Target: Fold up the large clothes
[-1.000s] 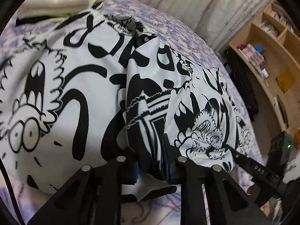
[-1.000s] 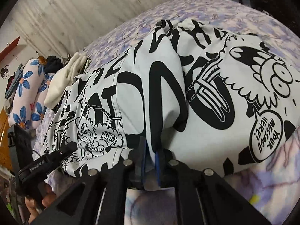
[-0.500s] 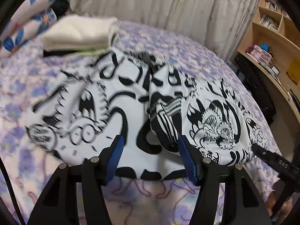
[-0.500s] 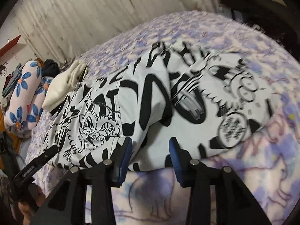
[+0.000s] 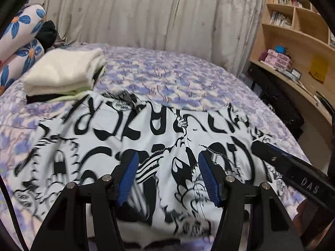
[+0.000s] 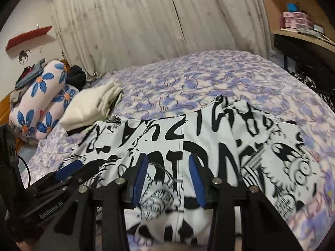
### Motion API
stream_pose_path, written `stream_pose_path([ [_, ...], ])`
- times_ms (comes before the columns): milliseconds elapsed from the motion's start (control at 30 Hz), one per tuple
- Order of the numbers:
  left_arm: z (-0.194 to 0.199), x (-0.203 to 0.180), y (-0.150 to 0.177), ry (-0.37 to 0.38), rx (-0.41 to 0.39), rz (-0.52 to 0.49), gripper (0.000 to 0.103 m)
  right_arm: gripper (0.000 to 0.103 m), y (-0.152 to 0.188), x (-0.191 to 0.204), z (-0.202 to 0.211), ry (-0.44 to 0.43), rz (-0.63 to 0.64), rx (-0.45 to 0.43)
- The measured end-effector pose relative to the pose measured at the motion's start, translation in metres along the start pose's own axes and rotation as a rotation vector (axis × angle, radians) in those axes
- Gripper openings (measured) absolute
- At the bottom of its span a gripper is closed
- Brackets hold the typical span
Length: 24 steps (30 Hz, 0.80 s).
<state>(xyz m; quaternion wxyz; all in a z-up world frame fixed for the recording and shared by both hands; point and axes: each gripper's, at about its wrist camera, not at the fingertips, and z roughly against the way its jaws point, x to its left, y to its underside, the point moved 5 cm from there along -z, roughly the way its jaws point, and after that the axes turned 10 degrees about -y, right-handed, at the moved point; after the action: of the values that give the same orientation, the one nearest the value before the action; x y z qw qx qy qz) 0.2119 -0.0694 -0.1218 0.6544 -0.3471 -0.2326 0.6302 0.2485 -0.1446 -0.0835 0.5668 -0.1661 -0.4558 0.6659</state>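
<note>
A large white garment [image 5: 125, 129] with black cartoon print lies folded on the bed; the right wrist view shows the same garment [image 6: 209, 129]. My left gripper [image 5: 167, 156] hovers above its near half, jaws open, with nothing between the blue pads [image 5: 127, 177]. My right gripper [image 6: 168, 156] also hangs open over the cloth near the front edge, holding nothing. The right gripper's black finger [image 5: 293, 167] reaches in from the right in the left wrist view. The left gripper [image 6: 69, 169] sits at the lower left in the right wrist view.
A stack of folded cream clothes [image 5: 62, 71] lies at the garment's far left corner on the purple flowered bedsheet [image 5: 178, 73]. Flowered pillows [image 5: 23, 41] are piled behind it. A curtain closes off the back, and a wooden bookshelf [image 5: 293, 41] stands right of the bed.
Both grippers let go of the garment's folded edge, opened, and rose back from it. The cloth now lies flat on the bed.
</note>
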Motion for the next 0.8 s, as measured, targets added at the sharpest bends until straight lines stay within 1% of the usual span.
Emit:
stream_pose_path([
  [67, -0.020, -0.001, 0.005, -0.026, 0.029, -0.005, 0.056, 0.041, 0.007, -0.010, -0.018, 0.031, 0.004, 0.040],
  [100, -0.032, -0.001, 0.008, -0.047, 0.047, -0.013, 0.055, 0.041, 0.013, -0.018, -0.029, 0.062, 0.007, 0.076],
  [133, -0.044, 0.001, 0.013, -0.080, 0.062, -0.023, 0.055, 0.038, 0.020, -0.029, -0.039, 0.100, 0.015, 0.110],
  [167, -0.053, 0.004, 0.017, -0.099, 0.075, -0.033, 0.055, 0.038, 0.026, -0.037, -0.044, 0.112, 0.020, 0.128],
  [233, -0.064, 0.008, 0.023, -0.083, 0.101, -0.020, 0.057, 0.037, 0.032, -0.048, -0.044, 0.129, 0.017, 0.132],
  [400, -0.063, 0.010, 0.023, -0.068, 0.097, -0.010, 0.057, 0.037, 0.034, -0.060, -0.033, 0.155, -0.011, 0.129],
  [500, -0.063, 0.011, 0.024, -0.075, 0.104, -0.018, 0.057, 0.037, 0.034, -0.063, -0.030, 0.145, -0.047, 0.138],
  [600, -0.059, 0.009, 0.020, -0.090, 0.125, -0.028, 0.061, 0.039, 0.033, -0.061, -0.022, 0.134, -0.082, 0.152],
  [700, -0.043, 0.007, 0.015, -0.080, 0.147, -0.013, 0.063, 0.040, 0.028, -0.057, -0.009, 0.122, -0.107, 0.146],
  [800, -0.024, 0.007, 0.007, -0.073, 0.148, 0.005, 0.064, 0.040, 0.021, -0.048, 0.009, 0.114, -0.102, 0.122],
])
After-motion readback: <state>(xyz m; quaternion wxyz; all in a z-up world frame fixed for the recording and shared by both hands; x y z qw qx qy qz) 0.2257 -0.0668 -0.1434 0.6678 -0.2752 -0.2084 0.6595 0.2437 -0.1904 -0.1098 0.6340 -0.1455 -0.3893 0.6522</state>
